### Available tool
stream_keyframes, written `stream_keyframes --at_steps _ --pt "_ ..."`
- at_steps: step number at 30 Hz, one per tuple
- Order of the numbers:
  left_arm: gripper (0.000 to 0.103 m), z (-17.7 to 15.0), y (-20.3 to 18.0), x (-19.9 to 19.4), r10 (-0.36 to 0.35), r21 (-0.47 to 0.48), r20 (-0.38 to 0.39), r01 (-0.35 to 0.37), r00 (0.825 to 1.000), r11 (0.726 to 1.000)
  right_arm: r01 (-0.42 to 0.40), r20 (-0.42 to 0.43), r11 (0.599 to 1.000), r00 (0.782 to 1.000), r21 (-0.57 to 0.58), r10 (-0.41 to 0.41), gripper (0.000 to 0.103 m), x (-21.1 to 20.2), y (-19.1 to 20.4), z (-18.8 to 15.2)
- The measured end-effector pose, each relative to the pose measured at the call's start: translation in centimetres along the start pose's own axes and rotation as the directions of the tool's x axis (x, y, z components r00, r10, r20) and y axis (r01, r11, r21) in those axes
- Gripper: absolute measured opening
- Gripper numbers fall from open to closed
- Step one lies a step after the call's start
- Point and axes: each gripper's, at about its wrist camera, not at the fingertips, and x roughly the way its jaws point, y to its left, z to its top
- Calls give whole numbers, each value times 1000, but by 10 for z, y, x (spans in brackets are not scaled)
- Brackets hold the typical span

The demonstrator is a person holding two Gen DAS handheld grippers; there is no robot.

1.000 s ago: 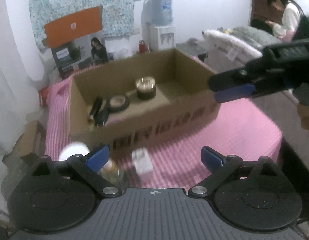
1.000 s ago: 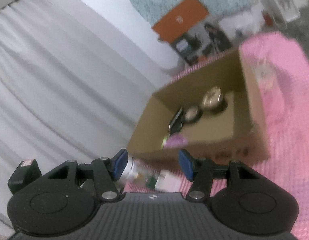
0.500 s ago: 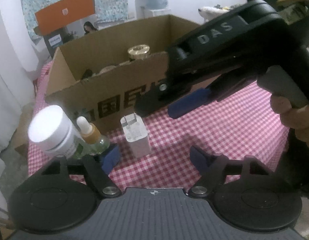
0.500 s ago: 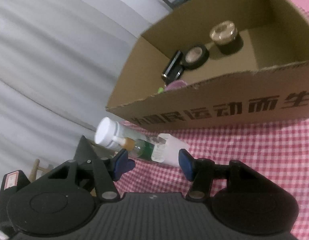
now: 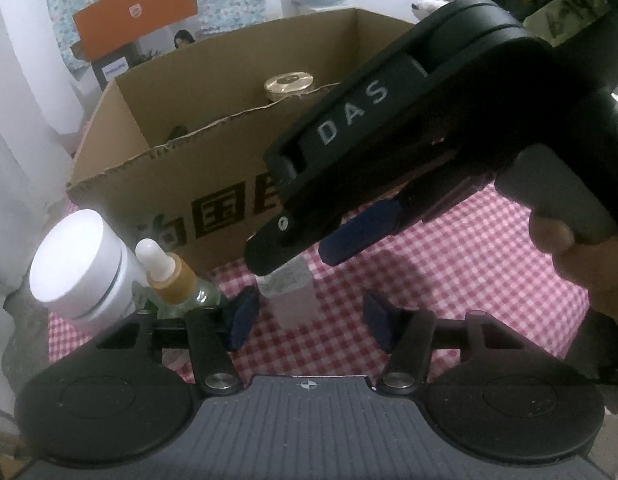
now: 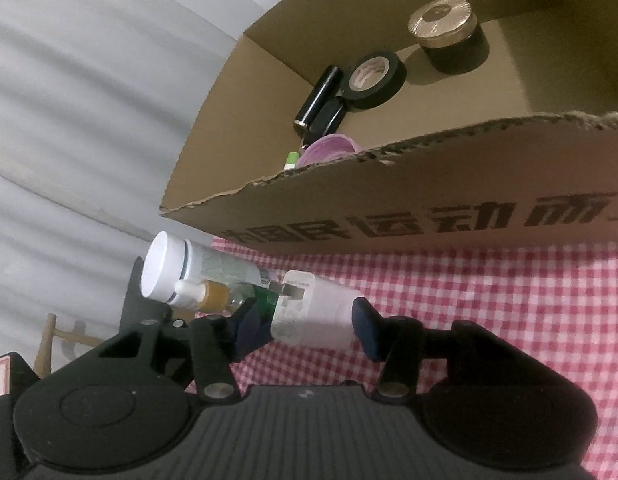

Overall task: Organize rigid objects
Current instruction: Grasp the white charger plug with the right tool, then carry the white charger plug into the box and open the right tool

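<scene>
Just before the cardboard box (image 6: 389, 216), the upright white charger (image 6: 317, 312) stands between the right gripper (image 6: 305, 322)'s closing jaws, seemingly not yet pinched.

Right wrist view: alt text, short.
The right gripper brackets a white charger on red-checked cloth, its jaws just closing; contact is unclear. Beside it stands a white-capped bottle; behind stands an open cardboard box holding tape and a jar.

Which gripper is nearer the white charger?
Right gripper, narrowly: its jaws, just closing, flank the white charger tightly. Left gripper jaws, also closing, straddle it more loosely.
</scene>
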Motion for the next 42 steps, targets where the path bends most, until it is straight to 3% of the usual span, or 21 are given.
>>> stream_keyframes --at_steps 8,23,26,27,42 --pt "44 4 3 5 25 -17 -3 -25 1000 1000 21 -15 1000 1000 -3 -21 48 10 4 3" --pt "42 9 4 15 31 -41 -28 -33 999 999 11 -28 1000 1000 14 -11 46 22 4 6" --pt "35 10 4 15 32 -47 -24 -33 999 998 7 -24 1000 1000 17 -7 46 21 0 6" --pt "31 10 5 15 30 -47 -23 -31 999 998 10 -21 1000 1000 15 -10 46 20 -1 6" --pt "31 7 -25 5 -79 4 -16 79 997 997 61 -23 997 998 42 -60 45 -20 -18 -9"
